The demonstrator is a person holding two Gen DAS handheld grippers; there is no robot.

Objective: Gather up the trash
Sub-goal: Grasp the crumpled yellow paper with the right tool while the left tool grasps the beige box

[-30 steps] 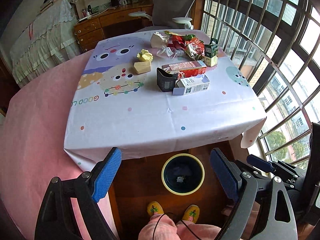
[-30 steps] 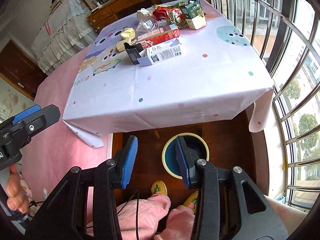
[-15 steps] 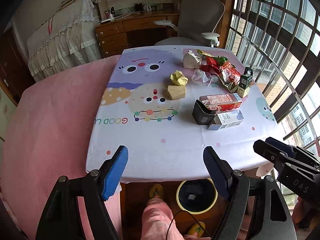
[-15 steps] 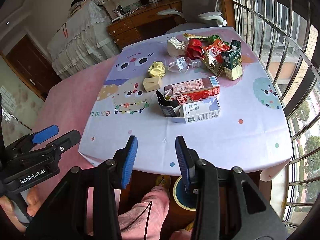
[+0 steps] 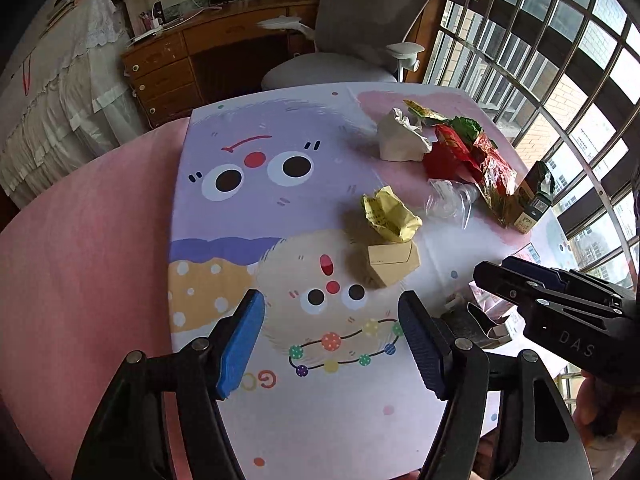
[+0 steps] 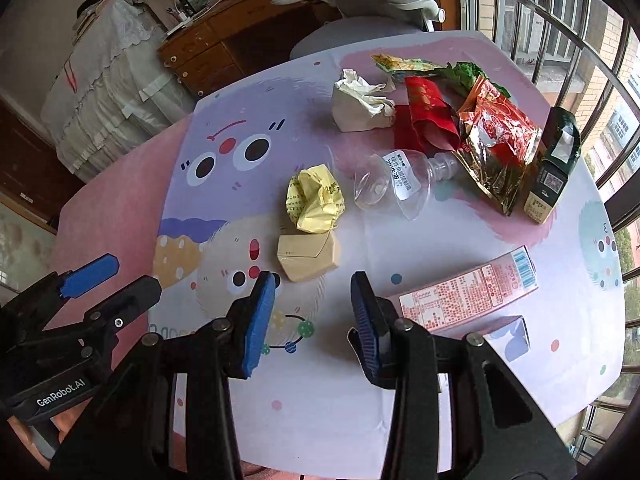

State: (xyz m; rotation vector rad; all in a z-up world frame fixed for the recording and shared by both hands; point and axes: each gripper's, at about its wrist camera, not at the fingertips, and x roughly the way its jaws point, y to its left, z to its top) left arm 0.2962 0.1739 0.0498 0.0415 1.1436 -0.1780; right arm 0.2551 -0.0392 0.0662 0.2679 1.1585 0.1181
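Just ahead of the right gripper point(image 6: 312, 312), gaping empty to straddle it, a tan box point(image 6: 308, 256) is lying; the left gripper point(image 5: 332, 340) is waiting wide, empty.

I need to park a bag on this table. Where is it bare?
Bare: the cloth's left half, from the purple face down past the crumpled yellow paper and tan box. Crowded: the window side, around the snack wrappers, plastic bottle and pink carton.

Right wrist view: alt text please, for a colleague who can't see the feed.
The open right tool hovers over a cartoon-print tablecloth, empty, pointed at a small tan cardboard box. Beyond lie a crumpled yellow paper ball, a crushed clear plastic bottle, red foil wrappers and a pink carton.
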